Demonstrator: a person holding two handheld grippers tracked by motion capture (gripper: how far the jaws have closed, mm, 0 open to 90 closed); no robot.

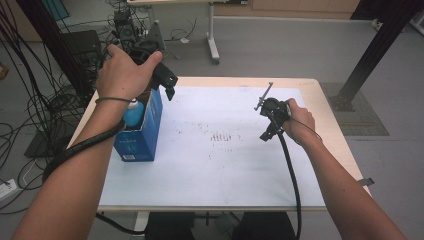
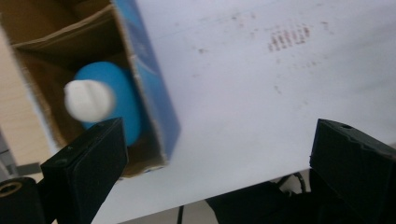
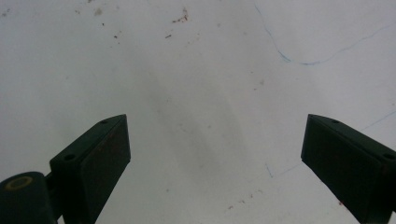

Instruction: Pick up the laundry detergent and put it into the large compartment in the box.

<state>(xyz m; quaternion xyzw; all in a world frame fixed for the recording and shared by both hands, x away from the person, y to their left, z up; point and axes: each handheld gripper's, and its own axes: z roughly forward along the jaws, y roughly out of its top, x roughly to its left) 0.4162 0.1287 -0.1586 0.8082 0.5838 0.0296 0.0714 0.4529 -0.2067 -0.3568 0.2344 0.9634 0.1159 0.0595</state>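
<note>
A blue carton [image 1: 142, 132] stands upright at the left of the table with its top open. Inside it is a blue bottle [image 1: 133, 113] with a white cap. My left gripper [image 1: 169, 84] hangs just above the carton's far right corner, jaws open and holding nothing. In the left gripper view the carton [image 2: 156, 93] and the bottle [image 2: 116, 93] with its cap [image 2: 88, 100] lie down-left of the open left gripper [image 2: 217, 151]. My right gripper [image 1: 264, 119] hovers over the right half of the white sheet [image 1: 215, 165]. In its own view the right gripper [image 3: 215, 154] is open over bare sheet [image 3: 196, 70].
The white sheet covers most of the wooden table [image 1: 322, 107]. Cables [image 1: 30, 115] crowd the floor on the left, a black post [image 1: 372, 50] rises at the right, and a white table leg [image 1: 212, 35] stands behind.
</note>
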